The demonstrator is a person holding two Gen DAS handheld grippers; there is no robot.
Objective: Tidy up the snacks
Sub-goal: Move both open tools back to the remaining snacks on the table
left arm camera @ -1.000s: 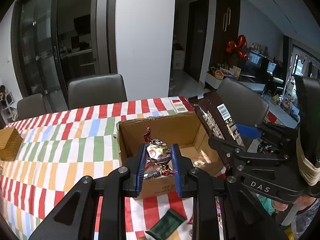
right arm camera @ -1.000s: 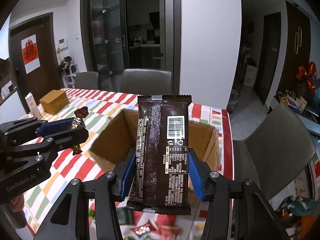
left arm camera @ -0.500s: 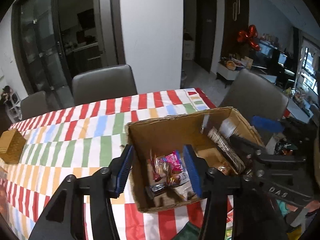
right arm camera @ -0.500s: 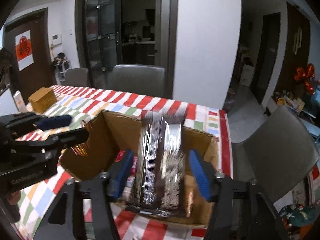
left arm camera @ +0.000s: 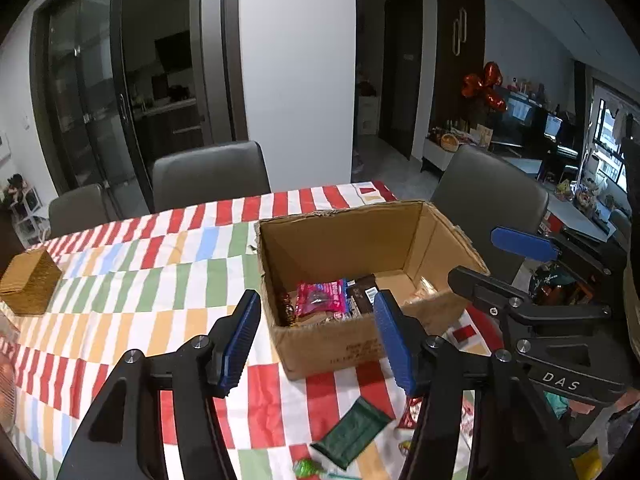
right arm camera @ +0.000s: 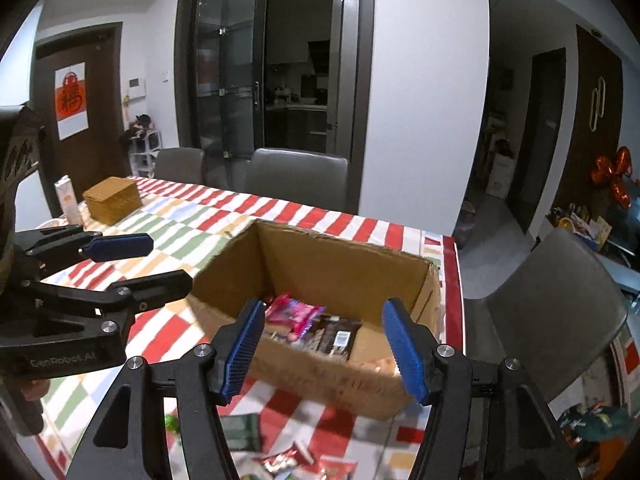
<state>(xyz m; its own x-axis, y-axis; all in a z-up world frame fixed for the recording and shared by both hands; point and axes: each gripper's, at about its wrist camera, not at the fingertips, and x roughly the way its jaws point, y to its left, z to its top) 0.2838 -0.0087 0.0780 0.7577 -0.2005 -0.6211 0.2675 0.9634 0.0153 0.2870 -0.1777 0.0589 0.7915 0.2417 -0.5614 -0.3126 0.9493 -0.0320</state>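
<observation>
A: Where are the snacks?

B: Most lie in the open cardboard box (left arm camera: pixel 352 344) on the bench (left arm camera: pixel 132 292). A pink packet (left arm camera: pixel 320 299) lies flat on the box floor, its long axis running left to right in the left wrist view. Just beside it, on its right, is a dark brown chocolate pack (left arm camera: pixel 362 294) with its barcode facing up, long axis running away toward the far wall of the box.

A: And the same two from the other side?

B: In the right wrist view the pink packet (right arm camera: pixel 294 314) sits at the near left of the box (right arm camera: pixel 340 268) and the chocolate pack (right arm camera: pixel 336 338) is to its right, pointing roughly toward the camera.

A: The fingers?

B: The left gripper (left arm camera: pixel 316 340) has its blue pads spread wide apart with nothing between them, above the box's near wall. The right gripper (right arm camera: pixel 324 348) is likewise released and bare, above its near rim.

A: Edges and room?

B: The box stands near the right edge of the striped cloth, with a grey chair (left arm camera: pixel 488 208) just beyond. Its right half shows bare cardboard floor. To the left the cloth runs open as far as a small woven box (left arm camera: pixel 30 282), well apart. In front of the cardboard box, loose wrappers lie on the cloth, among them a dark green packet (left arm camera: pixel 352 434) lying diagonally.
</observation>
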